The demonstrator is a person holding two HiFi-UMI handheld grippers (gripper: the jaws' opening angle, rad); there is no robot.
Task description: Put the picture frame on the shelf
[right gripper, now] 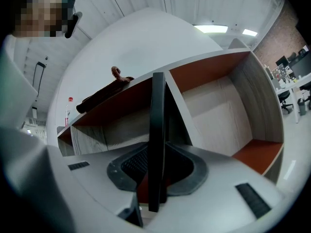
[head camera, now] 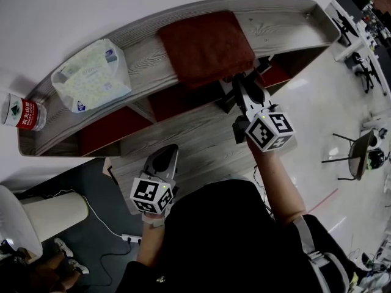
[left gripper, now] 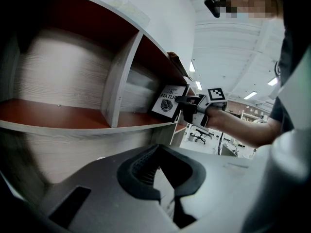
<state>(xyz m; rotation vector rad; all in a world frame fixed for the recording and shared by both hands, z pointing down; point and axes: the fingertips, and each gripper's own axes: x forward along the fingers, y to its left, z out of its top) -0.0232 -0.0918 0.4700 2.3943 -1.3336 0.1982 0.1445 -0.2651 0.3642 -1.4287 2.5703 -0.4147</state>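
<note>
The picture frame (left gripper: 168, 102), black-edged with a leaf print, stands in the middle compartment of the grey and red shelf (head camera: 275, 29), beside the upright divider (left gripper: 119, 81). My right gripper (head camera: 244, 89) reaches into that compartment. The frame (right gripper: 156, 130) shows edge-on between its jaws, with a sliver of red shelf floor visible beside it, so the pads are not pressing on it. My left gripper (head camera: 162, 159) hangs lower, in front of the shelf's bottom board, jaws together and empty (left gripper: 163, 178).
On the shelf top lie a dark red cloth (head camera: 204, 44), a tissue pack (head camera: 91, 75) and a water bottle (head camera: 21, 112). A white bin (head camera: 49, 215) and a power strip (head camera: 131, 238) sit on the floor at left. An office chair (head camera: 354, 151) stands at right.
</note>
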